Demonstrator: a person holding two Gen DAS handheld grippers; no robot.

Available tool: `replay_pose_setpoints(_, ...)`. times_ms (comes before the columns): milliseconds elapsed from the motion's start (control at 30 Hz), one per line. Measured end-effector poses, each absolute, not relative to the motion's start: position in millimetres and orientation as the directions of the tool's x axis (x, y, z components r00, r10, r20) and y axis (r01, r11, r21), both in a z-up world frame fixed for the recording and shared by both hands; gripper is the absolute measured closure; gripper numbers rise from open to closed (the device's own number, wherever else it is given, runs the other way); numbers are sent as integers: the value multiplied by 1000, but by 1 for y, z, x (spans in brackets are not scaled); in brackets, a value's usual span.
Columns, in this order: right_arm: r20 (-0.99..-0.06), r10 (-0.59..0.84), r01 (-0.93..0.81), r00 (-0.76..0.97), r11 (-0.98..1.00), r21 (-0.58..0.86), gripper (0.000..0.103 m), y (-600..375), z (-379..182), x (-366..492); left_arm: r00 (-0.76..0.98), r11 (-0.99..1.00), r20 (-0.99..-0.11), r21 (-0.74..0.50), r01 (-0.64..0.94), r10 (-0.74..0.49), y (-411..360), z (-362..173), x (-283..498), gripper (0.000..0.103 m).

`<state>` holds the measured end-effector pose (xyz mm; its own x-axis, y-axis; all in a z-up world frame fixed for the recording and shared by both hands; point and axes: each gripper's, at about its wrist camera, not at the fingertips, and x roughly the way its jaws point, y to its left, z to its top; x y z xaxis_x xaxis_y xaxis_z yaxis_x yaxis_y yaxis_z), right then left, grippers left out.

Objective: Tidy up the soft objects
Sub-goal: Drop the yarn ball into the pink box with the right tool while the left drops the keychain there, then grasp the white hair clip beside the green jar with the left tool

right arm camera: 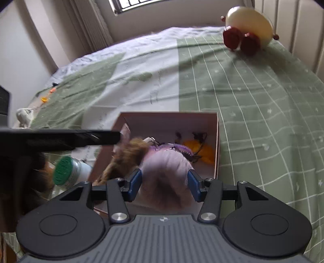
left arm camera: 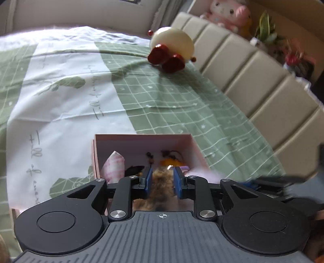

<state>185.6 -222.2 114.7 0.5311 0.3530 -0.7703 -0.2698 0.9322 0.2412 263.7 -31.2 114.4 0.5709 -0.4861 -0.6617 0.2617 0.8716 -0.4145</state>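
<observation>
A pink box lies open on the bed. My left gripper is shut on a brown furry toy over the box; the toy also shows in the right wrist view. My right gripper is shut on a pale purple fluffy toy held over the box. Inside the box lie a yellow soft toy and a pink checked cloth piece. A cream round plush with dark red feet sits far off on the bed.
The bed has a green and white sheet. A padded beige headboard runs along the right, with pink plush toys on the ledge behind. A silver can with a green lid lies left of the box. Small orange items lie far left.
</observation>
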Motion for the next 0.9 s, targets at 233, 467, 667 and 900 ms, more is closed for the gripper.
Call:
replay_pose_setpoints(233, -699, 319, -252, 640, 947, 201, 31, -217, 158, 168, 749, 895, -490, -278, 350, -446, 15, 170, 198, 78)
replay_pose_setpoints(467, -656, 348, -324, 669, 932, 164, 29, -184, 190, 137, 841, 973, -489, -125, 194, -231, 83, 159, 118, 78)
replay_pose_setpoints(667, -671, 393, -416, 629, 899, 137, 29, -135, 197, 116, 797, 988, -588, -26, 155, -141, 91, 104, 94, 78)
replay_pose_setpoints(900, -722, 412, -499, 556, 860, 107, 29, -82, 192, 110, 780, 986, -616, 28, 163, -111, 89, 51, 97, 77)
